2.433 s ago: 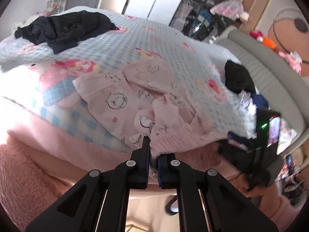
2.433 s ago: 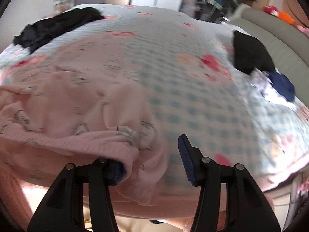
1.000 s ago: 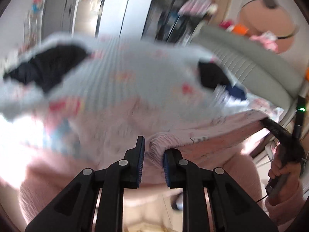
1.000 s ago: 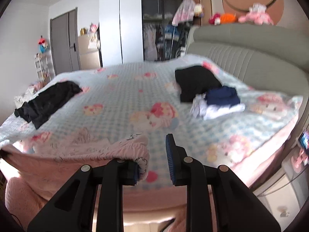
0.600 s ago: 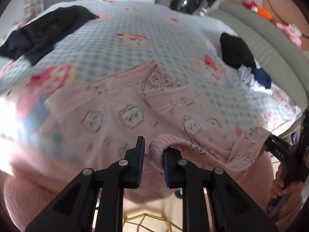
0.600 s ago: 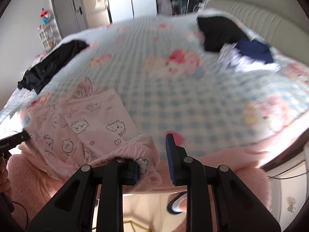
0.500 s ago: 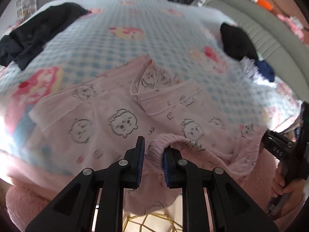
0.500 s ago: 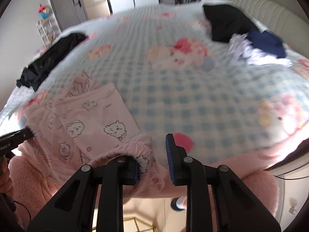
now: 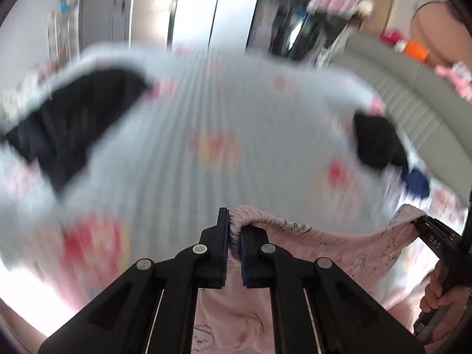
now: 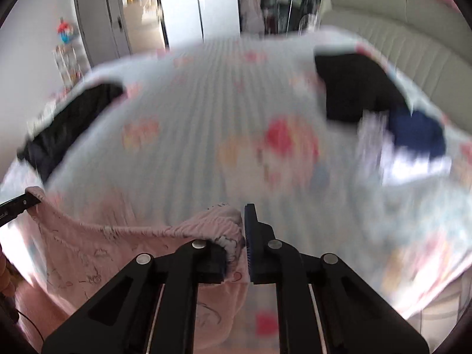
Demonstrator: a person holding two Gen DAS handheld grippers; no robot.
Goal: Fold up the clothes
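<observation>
While jaws have just been closing tighter, left gripper [image 9: 234,236] and right gripper [image 10: 236,243] pinching pink pyjama waistband [image 9: 309,231], lifting it clear of bed [image 9: 236,112], apparently shaking flat for folding.

We see the blue-checked bed cover [image 9: 242,135] smeared by motion blur — its cartoon prints unreadable; the pink printed garment [image 9: 339,253] runs off the bottom edge.

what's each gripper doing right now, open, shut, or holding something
left gripper: jaws just closed further, shut on the waistband of the pink pajama pants.
right gripper: jaws just closed further, shut on the other end of that waistband.
</observation>
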